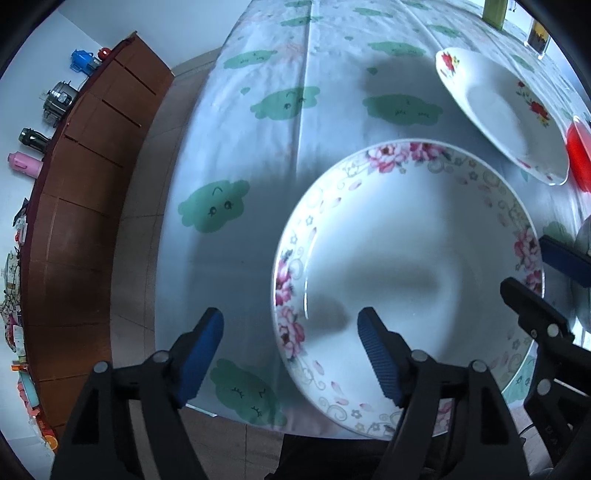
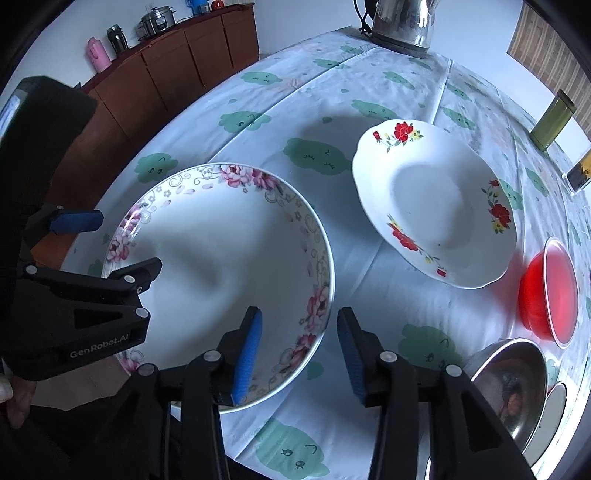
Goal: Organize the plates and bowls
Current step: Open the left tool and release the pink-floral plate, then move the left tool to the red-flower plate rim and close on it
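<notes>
A large white plate with a pink-flower rim [image 1: 406, 240] [image 2: 229, 240] lies on the cloud-print tablecloth at the near table edge. My left gripper [image 1: 291, 350] [image 2: 122, 242] is open and straddles the plate's left rim, one blue pad [image 1: 380, 354] over the plate and the other outside it, neither pressing. My right gripper [image 2: 301, 347] [image 1: 535, 269] is open astride the right rim, with a gap on both sides. A smaller white plate with red flowers [image 2: 432, 206] [image 1: 495, 107] sits farther back on the right. A red bowl [image 2: 546, 291] [image 1: 580, 158] and a steel bowl [image 2: 509, 384] stand at the right.
A steel kettle [image 2: 402, 22] stands at the far end of the table. A green tin [image 2: 552, 122] is at the right edge. A brown cabinet [image 1: 81, 184] with pots and flasks runs along the wall on the left, across a strip of tiled floor.
</notes>
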`<state>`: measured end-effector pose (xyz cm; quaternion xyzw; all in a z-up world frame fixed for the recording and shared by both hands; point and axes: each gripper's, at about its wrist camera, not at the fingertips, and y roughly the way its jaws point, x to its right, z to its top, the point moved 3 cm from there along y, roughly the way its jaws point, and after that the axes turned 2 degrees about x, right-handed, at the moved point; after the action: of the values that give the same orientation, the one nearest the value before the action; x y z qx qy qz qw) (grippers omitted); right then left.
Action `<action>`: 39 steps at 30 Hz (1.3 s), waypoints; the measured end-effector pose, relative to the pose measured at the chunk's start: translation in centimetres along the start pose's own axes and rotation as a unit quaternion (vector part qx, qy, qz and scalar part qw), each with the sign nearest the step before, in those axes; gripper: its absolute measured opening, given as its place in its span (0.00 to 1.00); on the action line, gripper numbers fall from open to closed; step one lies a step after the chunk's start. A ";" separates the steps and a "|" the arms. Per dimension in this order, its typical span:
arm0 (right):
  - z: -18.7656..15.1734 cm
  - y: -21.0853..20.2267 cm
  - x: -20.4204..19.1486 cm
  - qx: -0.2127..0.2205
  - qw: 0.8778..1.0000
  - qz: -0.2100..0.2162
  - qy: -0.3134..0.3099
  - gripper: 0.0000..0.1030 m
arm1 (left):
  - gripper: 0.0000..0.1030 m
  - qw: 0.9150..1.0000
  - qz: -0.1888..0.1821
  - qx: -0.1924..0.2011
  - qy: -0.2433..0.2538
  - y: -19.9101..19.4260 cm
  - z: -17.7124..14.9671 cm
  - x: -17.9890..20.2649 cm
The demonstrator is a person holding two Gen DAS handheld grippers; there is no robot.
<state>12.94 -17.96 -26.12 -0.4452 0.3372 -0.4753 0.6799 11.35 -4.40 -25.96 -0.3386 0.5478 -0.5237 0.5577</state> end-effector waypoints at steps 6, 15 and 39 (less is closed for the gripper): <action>0.0 0.0 0.2 0.005 1.000 0.001 0.003 0.45 | 0.83 1.000 0.005 -0.001 -0.011 0.2 0.3 -0.4; 0.5 -0.5 1.0 0.020 0.999 0.009 0.023 0.63 | 0.86 1.000 -0.002 0.011 -0.015 0.0 1.7 -0.9; 1.2 -3.8 13.9 0.056 0.963 -0.026 0.264 0.62 | 0.86 0.992 -0.089 0.060 0.062 -2.2 11.4 5.1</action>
<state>17.14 -31.39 -22.63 -0.2736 0.4660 -0.6112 0.5782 21.11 -11.95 -23.21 -0.3186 0.5163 -0.6234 0.4933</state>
